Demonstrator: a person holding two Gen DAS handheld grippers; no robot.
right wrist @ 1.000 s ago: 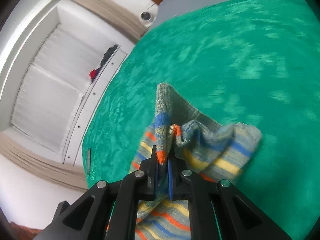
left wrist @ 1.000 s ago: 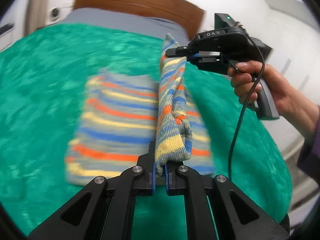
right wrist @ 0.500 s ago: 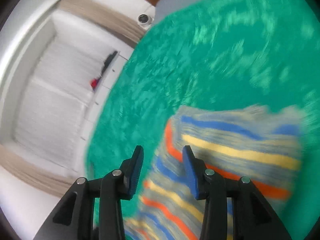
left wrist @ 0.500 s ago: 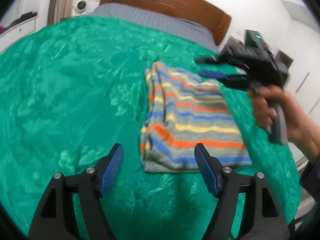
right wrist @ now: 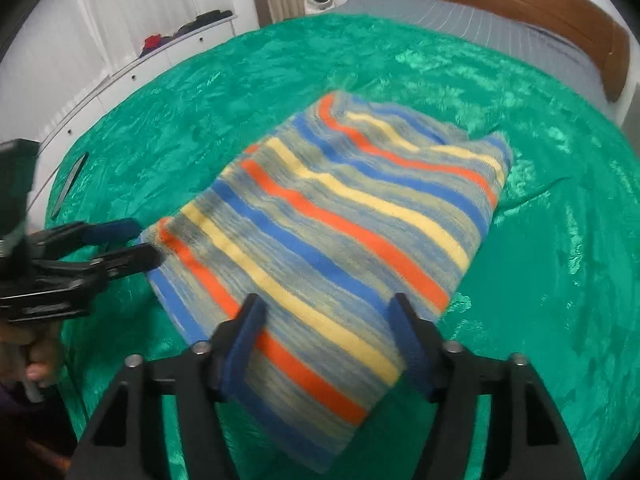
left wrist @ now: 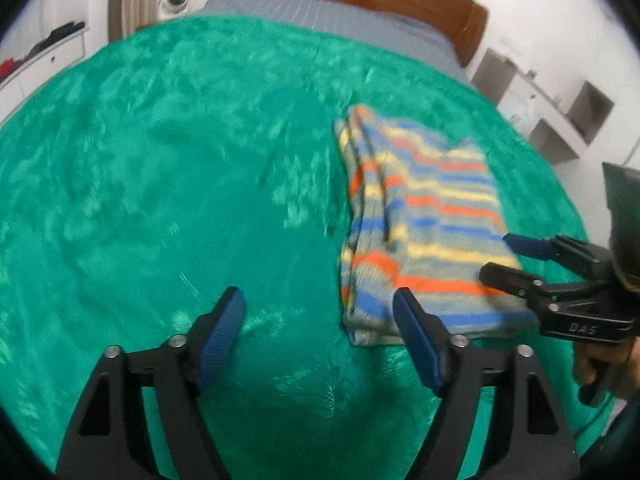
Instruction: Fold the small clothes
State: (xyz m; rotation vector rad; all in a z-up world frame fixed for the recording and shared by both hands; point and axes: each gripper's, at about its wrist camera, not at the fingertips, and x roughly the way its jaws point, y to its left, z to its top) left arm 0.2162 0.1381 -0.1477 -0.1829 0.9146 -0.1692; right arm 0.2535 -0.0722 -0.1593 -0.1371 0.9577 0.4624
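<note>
We count one striped knit garment (right wrist: 332, 216) lying folded flat on the green bedspread (left wrist: 160, 180) of the bed, toward our right side of it. We have two tools in play. Our left hand-held gripper (left wrist: 320, 332) hovers over bare bedspread just beside the garment's near-left corner, released, its blue pads spread wide with nothing between them. Our right hand-held gripper (right wrist: 324, 340) hangs over the garment's near edge, likewise released and empty. We judge that one fold is laid down and we are between grasps — the bundle looks roughly rectangular, with layered edges along its left side. The next move, as we see it, calls for choosing two corners of one edge, pinching through all layers, and carrying them across — or tidying up. No other clothes are in view.
</note>
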